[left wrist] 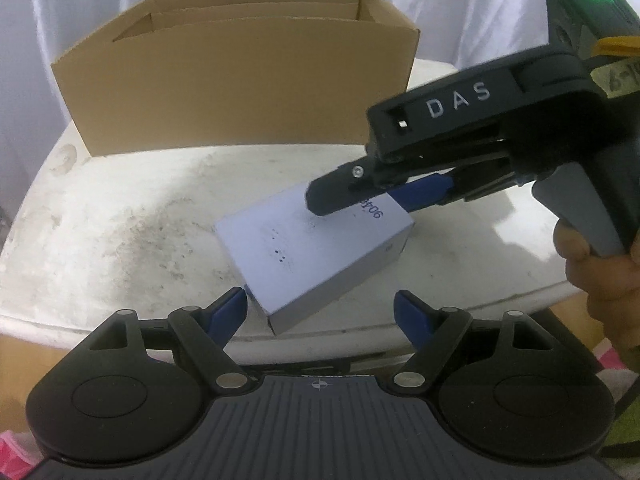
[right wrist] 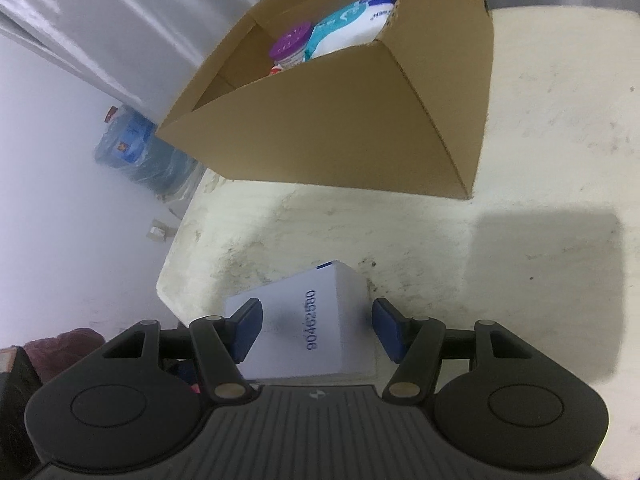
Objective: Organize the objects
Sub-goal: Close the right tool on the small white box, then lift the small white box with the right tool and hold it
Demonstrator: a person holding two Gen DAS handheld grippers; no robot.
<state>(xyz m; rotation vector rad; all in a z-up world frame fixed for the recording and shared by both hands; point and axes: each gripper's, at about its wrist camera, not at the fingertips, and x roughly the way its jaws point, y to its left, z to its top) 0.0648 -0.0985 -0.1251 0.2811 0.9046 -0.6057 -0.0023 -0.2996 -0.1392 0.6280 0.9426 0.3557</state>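
The flat white rectangular carton (left wrist: 316, 256) lies on the stained white table (left wrist: 120, 220) before the open brown cardboard box (left wrist: 240, 92), its long axis running diagonally toward that box. The box holds a purple-lidded jar (right wrist: 290, 46) and a white-and-teal soft packet (right wrist: 352, 24). The left gripper (left wrist: 320, 314) and right gripper (right wrist: 316, 330) straddle the carton with jaws parted, not pressing it.

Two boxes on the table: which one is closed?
The small white box with the printed number, lying between the grippers. The brown cardboard box behind it is open-topped and already holds items.

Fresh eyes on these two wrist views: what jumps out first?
A small white box printed with a blue number lies near the front edge of the stained white table, with both tongs converging on it. Behind it stands an open cardboard box, already holding a purple-lidded container and a wipes pack.
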